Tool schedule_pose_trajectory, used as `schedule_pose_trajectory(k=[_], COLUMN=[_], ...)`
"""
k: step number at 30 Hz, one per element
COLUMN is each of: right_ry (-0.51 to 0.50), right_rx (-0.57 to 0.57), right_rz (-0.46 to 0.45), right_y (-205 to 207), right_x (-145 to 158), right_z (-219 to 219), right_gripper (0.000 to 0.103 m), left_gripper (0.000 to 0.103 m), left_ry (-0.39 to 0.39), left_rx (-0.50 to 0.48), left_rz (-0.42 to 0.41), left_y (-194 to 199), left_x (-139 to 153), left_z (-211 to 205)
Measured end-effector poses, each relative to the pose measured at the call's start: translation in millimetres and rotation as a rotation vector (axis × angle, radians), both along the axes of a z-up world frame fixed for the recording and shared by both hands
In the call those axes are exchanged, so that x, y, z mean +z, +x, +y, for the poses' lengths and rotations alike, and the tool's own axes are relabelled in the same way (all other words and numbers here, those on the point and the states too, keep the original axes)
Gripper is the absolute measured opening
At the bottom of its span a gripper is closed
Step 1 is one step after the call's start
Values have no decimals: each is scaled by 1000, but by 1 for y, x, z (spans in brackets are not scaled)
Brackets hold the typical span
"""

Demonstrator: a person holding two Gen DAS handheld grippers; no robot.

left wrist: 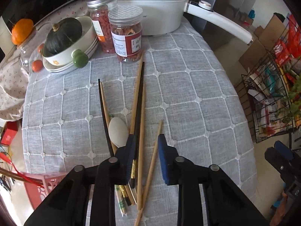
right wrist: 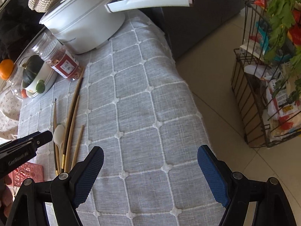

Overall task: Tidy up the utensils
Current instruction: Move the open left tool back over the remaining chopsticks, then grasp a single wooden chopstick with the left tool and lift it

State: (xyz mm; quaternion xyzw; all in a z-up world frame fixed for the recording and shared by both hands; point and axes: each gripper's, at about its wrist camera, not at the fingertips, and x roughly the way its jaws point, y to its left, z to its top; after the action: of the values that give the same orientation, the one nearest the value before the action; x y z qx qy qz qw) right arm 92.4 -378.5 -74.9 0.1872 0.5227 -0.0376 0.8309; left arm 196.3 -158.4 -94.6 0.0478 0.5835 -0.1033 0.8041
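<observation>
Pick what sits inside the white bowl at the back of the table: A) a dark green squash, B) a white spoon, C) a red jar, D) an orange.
A: the dark green squash rests in the white bowl; the white spoon lies among the chopsticks.

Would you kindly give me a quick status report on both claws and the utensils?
Left claw narrowed over the chopsticks, gripping none visibly. Right claw open, empty, above bare tablecloth. Chopsticks and white spoon still scattered. Jar stands at the far tips.

Both wrist cams steep down, close, sharing chopsticks (left wrist: 139, 113), pot (right wrist: 82, 24)
</observation>
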Motion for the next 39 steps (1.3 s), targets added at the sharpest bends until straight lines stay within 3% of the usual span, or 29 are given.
schedule_pose_trajectory(k=[2, 5, 14, 39], right_ry=[5, 19, 28, 54], right_rx=[-7, -17, -13, 0], right_rz=[9, 21, 54, 93], right_y=[3, 8, 18, 26], right_x=[-3, -8, -22, -36], right_z=[-3, -7, -7, -3], right_gripper=[86, 86, 86, 86], left_gripper=[9, 5, 5, 6], left_ry=[-54, -102, -19, 74], left_rx=[6, 27, 47, 31], left_rz=[21, 54, 90, 84], left_y=[12, 27, 51, 63], left_x=[-10, -25, -56, -56], left_z=[1, 1, -11, -18])
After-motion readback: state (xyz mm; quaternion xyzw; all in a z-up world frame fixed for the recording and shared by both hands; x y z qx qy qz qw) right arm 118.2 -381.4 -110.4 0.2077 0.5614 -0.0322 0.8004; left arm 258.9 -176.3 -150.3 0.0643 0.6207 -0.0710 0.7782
